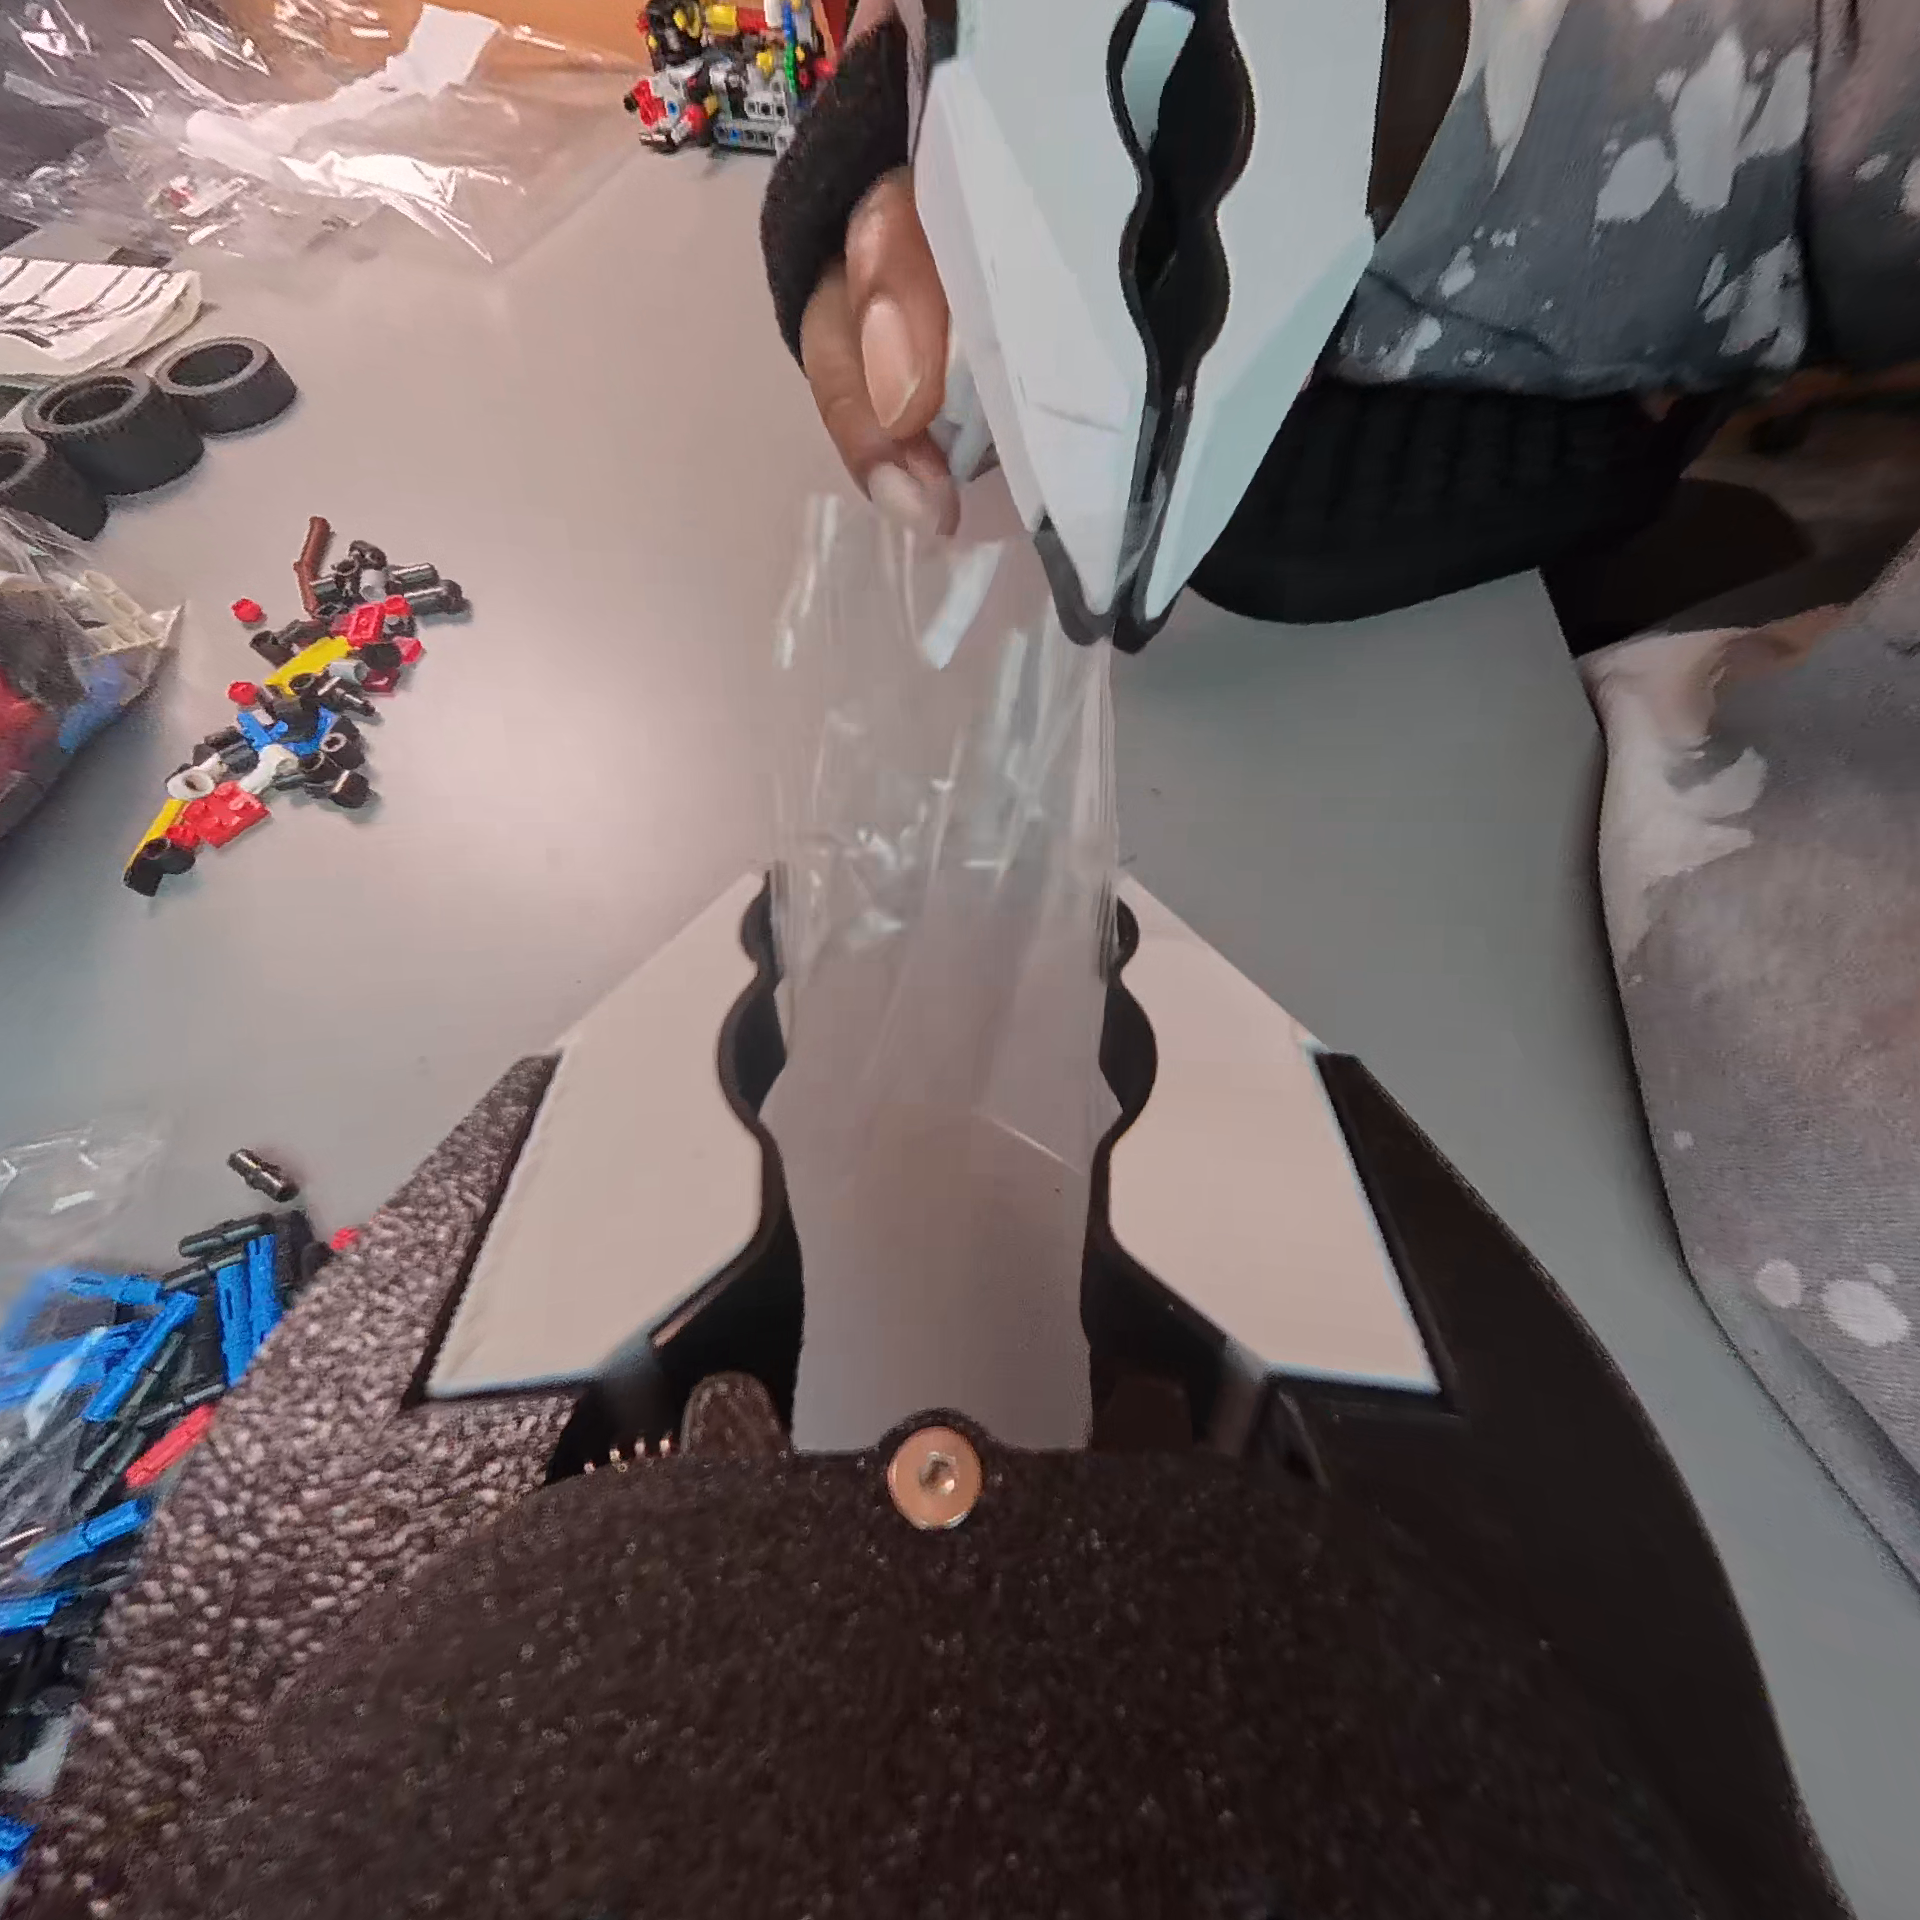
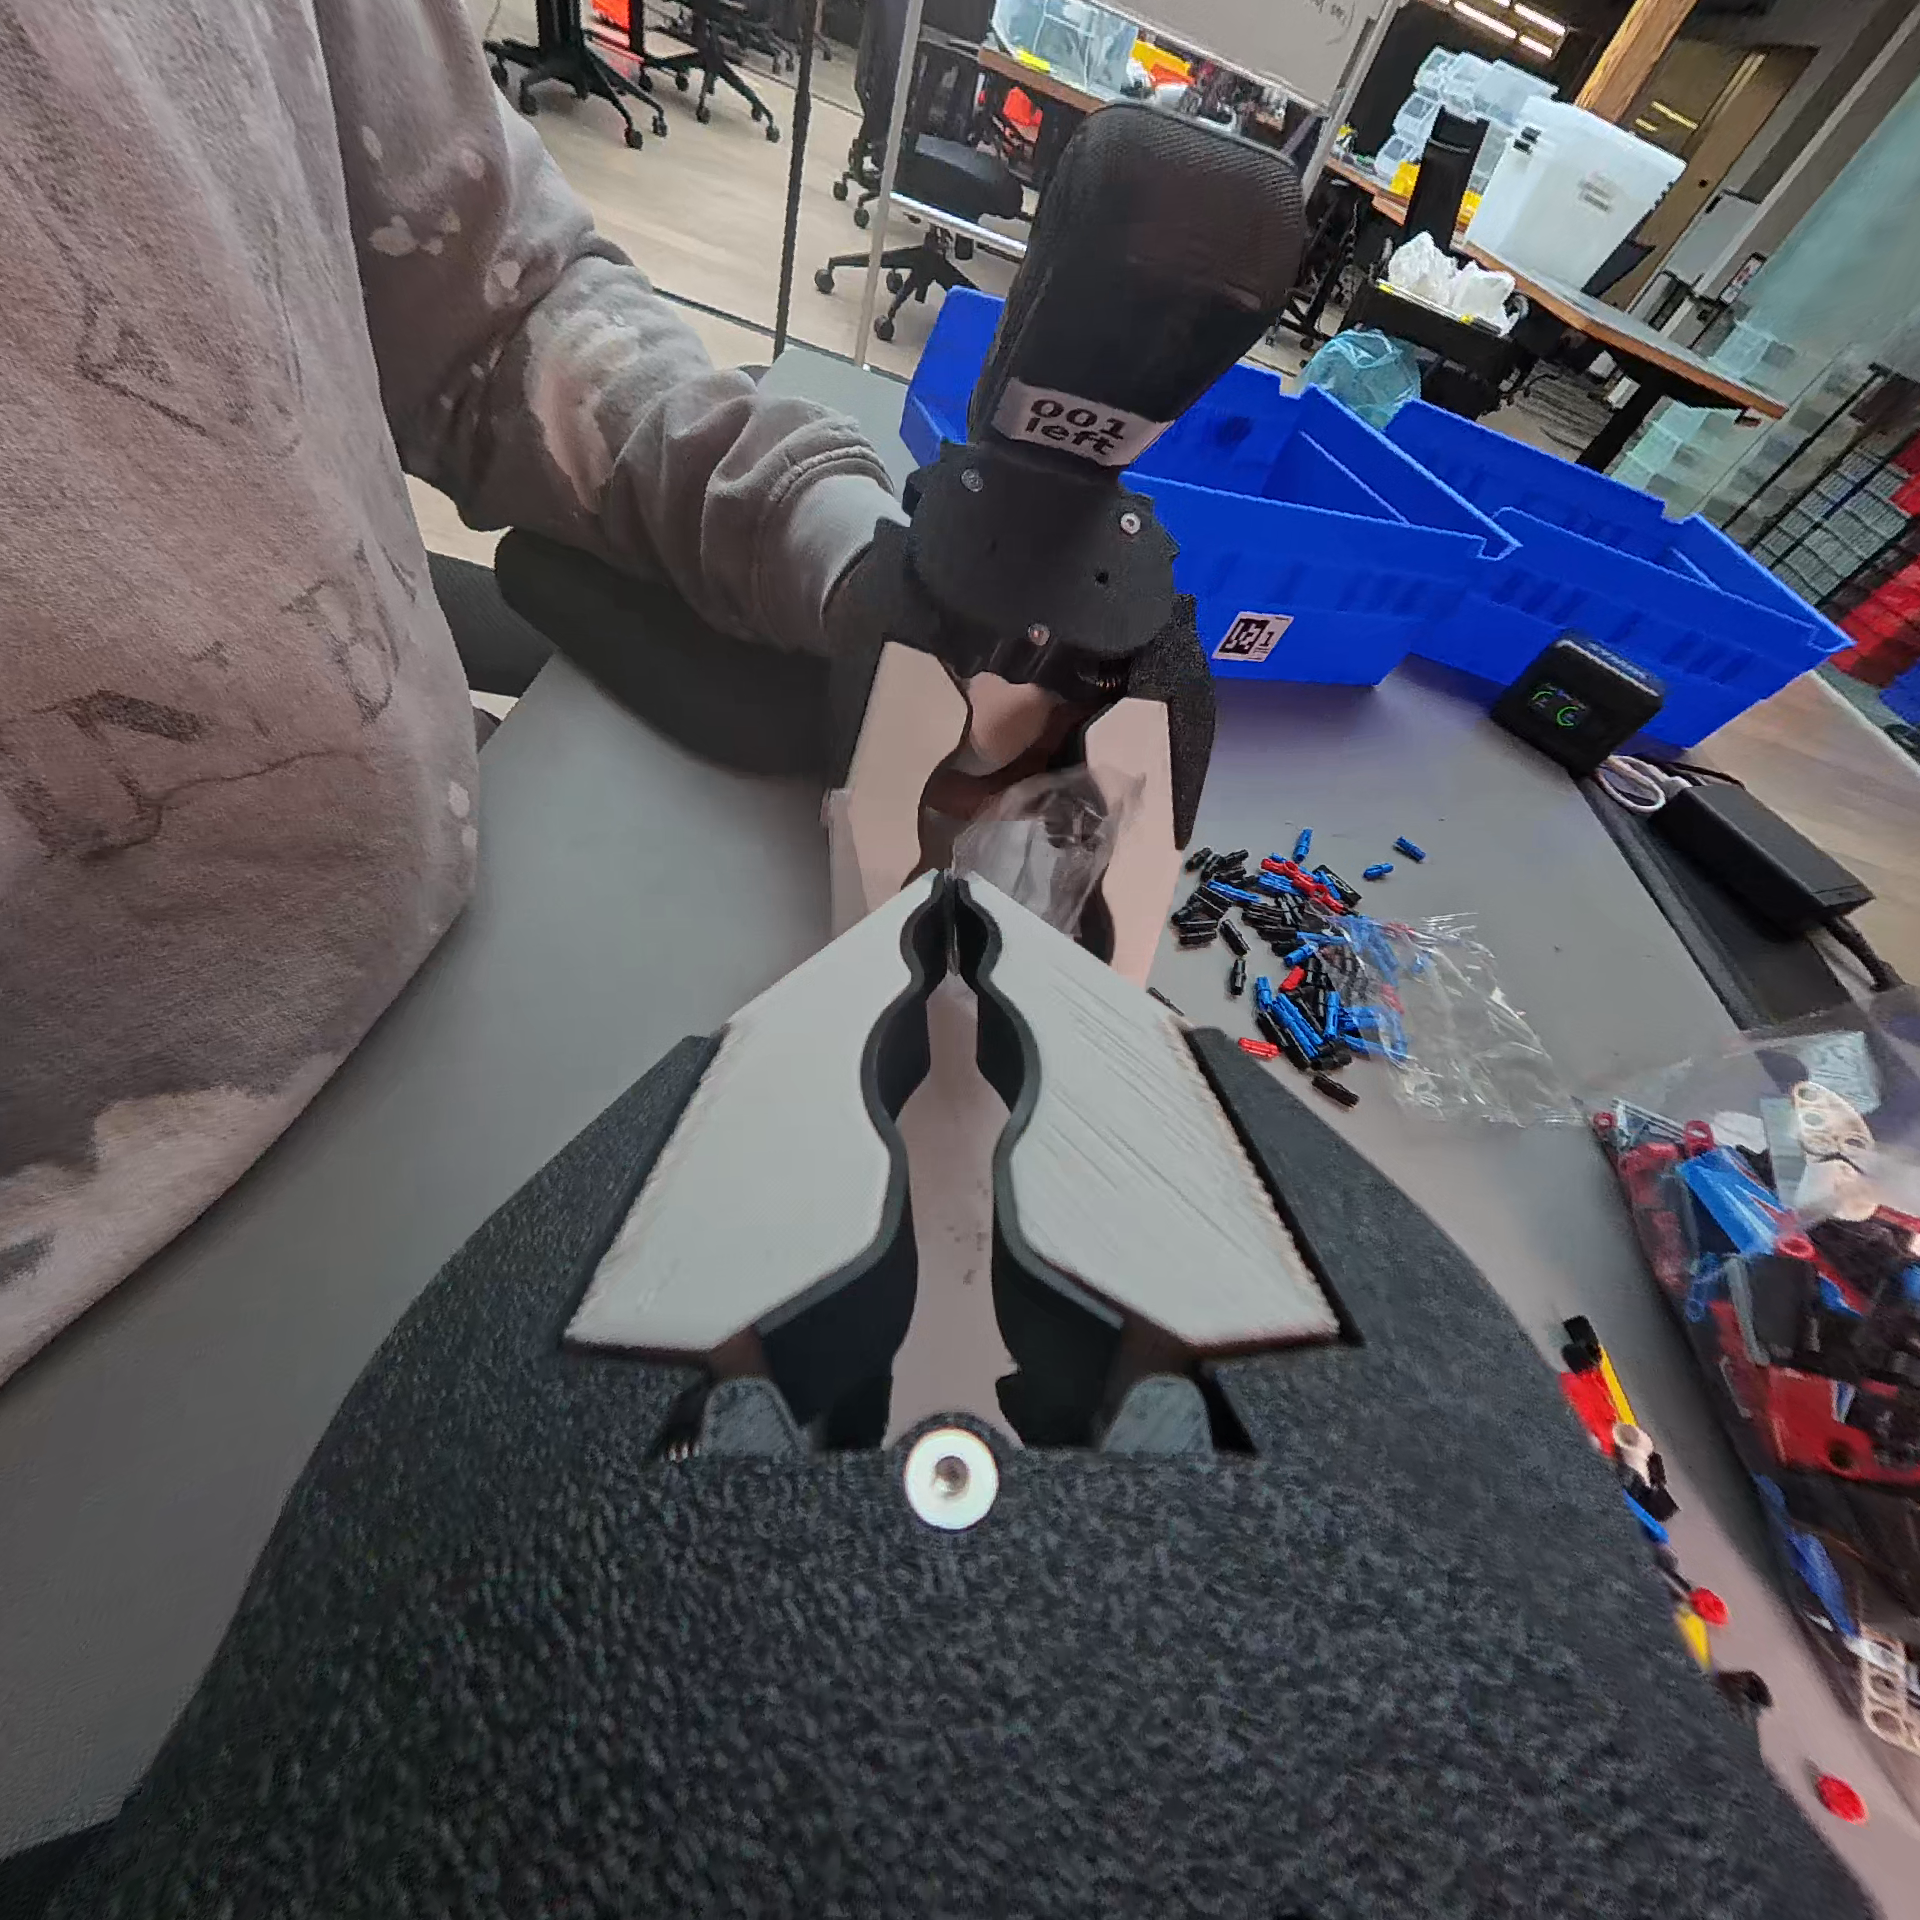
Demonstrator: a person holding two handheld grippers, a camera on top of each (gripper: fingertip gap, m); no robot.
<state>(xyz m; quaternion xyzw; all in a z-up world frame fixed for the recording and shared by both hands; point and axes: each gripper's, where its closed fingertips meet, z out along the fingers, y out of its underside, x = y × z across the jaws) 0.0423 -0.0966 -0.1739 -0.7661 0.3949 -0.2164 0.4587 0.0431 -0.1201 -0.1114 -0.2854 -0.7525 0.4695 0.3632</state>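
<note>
My left gripper (image 1: 945,914) is open, its two fingers wide apart on either side of a clear plastic bag (image 1: 935,790). The bag hangs stretched between the two grippers above the grey table (image 1: 1351,831). My right gripper (image 1: 1107,629) comes in from above and is shut on the bag's upper edge. In the right wrist view my right gripper (image 2: 951,909) has its tips pressed together on the crumpled bag (image 2: 1039,842), which sits between the left gripper's fingers (image 2: 1132,831). A person's hand (image 1: 883,343) holds the right gripper.
A pile of small coloured building pieces (image 1: 301,707), black tyres (image 1: 156,405), a bag of blue pins (image 1: 104,1382) and a part-built model (image 1: 727,73) lie to the left. Blue bins (image 2: 1455,540), loose pins (image 2: 1288,966) and a bag of parts (image 2: 1787,1278) lie to the right. Left tips to right tips: about 6 cm.
</note>
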